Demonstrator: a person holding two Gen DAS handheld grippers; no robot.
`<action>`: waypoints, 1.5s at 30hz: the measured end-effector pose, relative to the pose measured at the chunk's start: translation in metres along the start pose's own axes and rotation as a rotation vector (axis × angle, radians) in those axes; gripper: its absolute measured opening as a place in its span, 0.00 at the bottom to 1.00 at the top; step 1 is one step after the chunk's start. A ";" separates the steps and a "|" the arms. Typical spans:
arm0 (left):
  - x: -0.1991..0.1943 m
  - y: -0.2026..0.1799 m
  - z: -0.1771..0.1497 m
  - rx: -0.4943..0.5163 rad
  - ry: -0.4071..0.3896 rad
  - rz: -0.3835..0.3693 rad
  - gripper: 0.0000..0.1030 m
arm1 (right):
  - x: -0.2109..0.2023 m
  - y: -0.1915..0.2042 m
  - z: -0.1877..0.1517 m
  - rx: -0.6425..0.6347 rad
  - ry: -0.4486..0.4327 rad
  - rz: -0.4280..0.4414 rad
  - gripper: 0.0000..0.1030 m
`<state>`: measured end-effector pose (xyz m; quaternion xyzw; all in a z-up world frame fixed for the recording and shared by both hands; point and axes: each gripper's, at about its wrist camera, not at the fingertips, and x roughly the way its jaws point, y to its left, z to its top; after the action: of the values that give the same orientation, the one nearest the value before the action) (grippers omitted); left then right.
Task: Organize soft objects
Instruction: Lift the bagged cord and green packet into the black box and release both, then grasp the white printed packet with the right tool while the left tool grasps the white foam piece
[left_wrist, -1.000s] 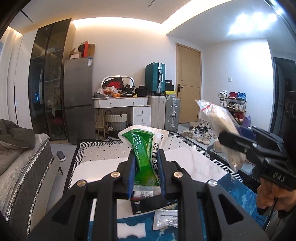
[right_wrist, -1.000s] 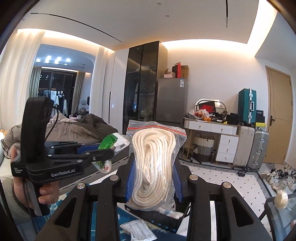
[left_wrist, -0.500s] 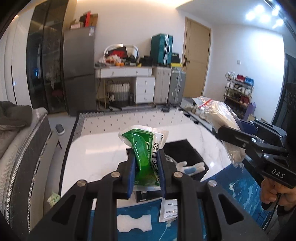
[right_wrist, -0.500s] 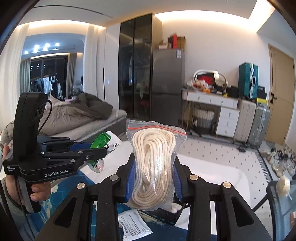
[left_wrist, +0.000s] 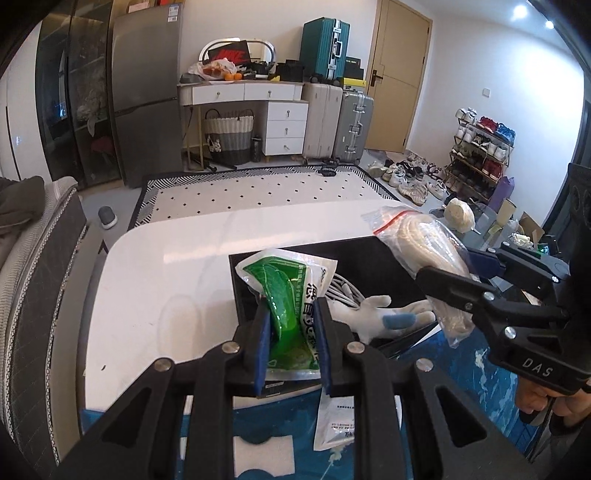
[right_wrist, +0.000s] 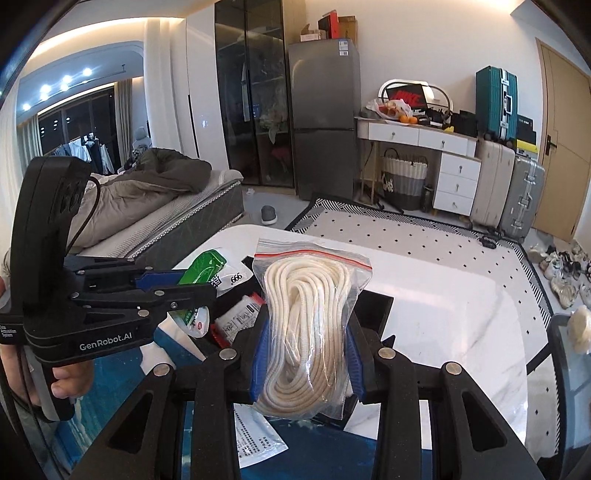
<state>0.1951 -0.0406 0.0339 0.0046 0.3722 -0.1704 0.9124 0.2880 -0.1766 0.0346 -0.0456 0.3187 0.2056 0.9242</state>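
Status: both claws loaded, both over the black box (left_wrist: 388, 258) on the white tabletop (left_wrist: 177, 273). I read the step as carry-to-bin, release not yet done.

Left claw (left_wrist: 291, 328): jaws clamped narrow on the green sachet (left_wrist: 286, 295), pinched at its lower half, top end standing free above the box's near-left corner.

Right claw (right_wrist: 304, 354): jaws closed on the rope bag (right_wrist: 308, 325), a clear zip bag w/ a coiled white rope inside, red seal strip at top. Bag stands upright btwn the pads, above the box's near edge.

Next move, my judgement: lower each claw until its item sits inside the box walls, then open. Both packs are limp, so expect them to flop on release; keep the two claws apart to avoid fouling.

View differences:
- Left wrist cam shows box contents: a white glove (left_wrist: 373, 314) w/ a blue fingertip and pale cords, plus a loose flat packet (left_wrist: 336, 421) and a white foam piece (left_wrist: 264, 456) on the blue mat (left_wrist: 458, 373). Right claw seen side-on at frame right.
- Right wrist cam hides most of the box interior behind the rope bag; shows a white packet w/ red edge (right_wrist: 238, 317) at left, and the left claw side-on w/ the hand (right_wrist: 70, 384) on its grip.
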 end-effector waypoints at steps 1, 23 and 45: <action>0.003 -0.001 0.000 -0.001 0.003 0.002 0.19 | 0.004 -0.001 -0.001 0.002 0.006 0.002 0.34; 0.035 -0.009 -0.004 -0.008 0.093 0.022 0.28 | 0.048 -0.006 -0.029 0.036 0.115 -0.001 0.47; -0.021 0.029 -0.064 -0.044 0.178 -0.020 0.52 | -0.025 0.064 -0.062 -0.083 0.146 0.114 0.81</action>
<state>0.1472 0.0020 -0.0018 -0.0042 0.4556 -0.1702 0.8737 0.2086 -0.1400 0.0038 -0.0801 0.3783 0.2671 0.8827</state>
